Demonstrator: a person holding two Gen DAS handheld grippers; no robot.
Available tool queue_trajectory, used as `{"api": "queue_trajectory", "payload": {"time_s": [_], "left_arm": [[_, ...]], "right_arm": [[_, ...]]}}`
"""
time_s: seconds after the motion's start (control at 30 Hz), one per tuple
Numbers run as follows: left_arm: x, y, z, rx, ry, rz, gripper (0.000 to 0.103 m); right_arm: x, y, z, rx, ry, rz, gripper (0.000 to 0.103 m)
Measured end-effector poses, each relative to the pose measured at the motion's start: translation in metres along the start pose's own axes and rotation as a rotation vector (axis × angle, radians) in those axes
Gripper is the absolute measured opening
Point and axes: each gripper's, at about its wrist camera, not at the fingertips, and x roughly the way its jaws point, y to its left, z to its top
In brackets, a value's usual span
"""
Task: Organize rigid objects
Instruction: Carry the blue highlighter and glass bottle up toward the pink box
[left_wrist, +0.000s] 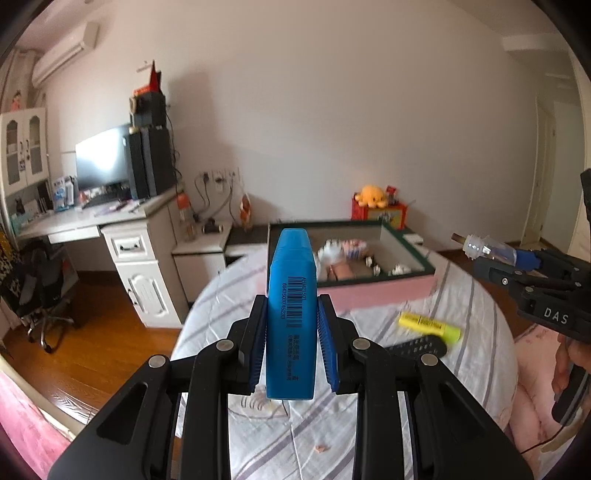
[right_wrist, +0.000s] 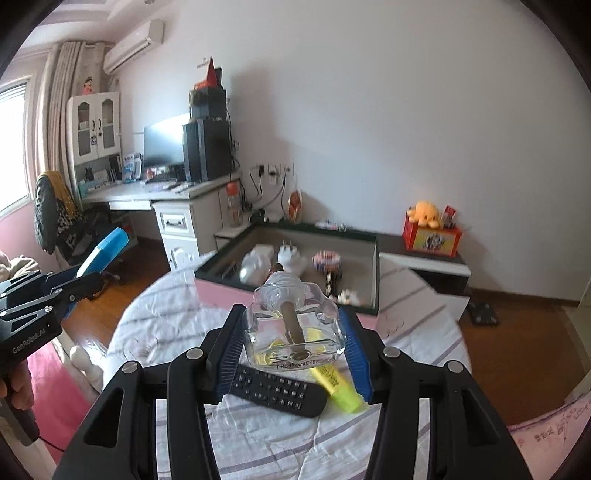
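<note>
- The box (left_wrist: 373, 284) lies straight ahead of both grippers, past the near stretch of bed (left_wrist: 369, 435) — open top, already holding a few small items.
- The left gripper (left_wrist: 291, 347) is closed on a blue marker (left_wrist: 291, 317), pads on its two flat sides; the marker's long axis runs forward along the fingers, cap end toward the box.
- The right gripper (right_wrist: 293, 345) is clamped on a clear bottle (right_wrist: 295, 325), neck pointing forward at the box.
- Both tools hang above the bed at similar height, tipped slightly down; I judge the right a touch nearer the box's middle, the left facing its left wall.
- On the bed below — not yet picked up — a yellow marker (left_wrist: 430, 325) and a remote (left_wrist: 417, 347) lie touching, between the grippers and the box.
- The coming move looks like a short forward carry, then release over the box.
</note>
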Motion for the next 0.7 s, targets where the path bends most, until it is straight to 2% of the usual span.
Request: {"api": "queue_trajectory", "payload": {"time_s": [0.3, 0.6, 0.7], "left_arm": [[-0.030, 0.004, 0.022, 0.022, -0.082, 0.058, 0.027], [-0.025, 0.011, 0.036, 0.028, -0.103, 0.137, 0.027], [-0.019, 0.012, 0.041, 0.033, -0.104, 0.141, 0.027]], "right_arm": [[-0.015, 0.006, 0.023, -0.026, -0.065, 0.004, 0.052], [-0.011, 0.003, 0.029, -0.033, -0.075, 0.008, 0.052], [-0.006, 0.002, 0.031, -0.036, -0.070, 0.007, 0.052]]}}
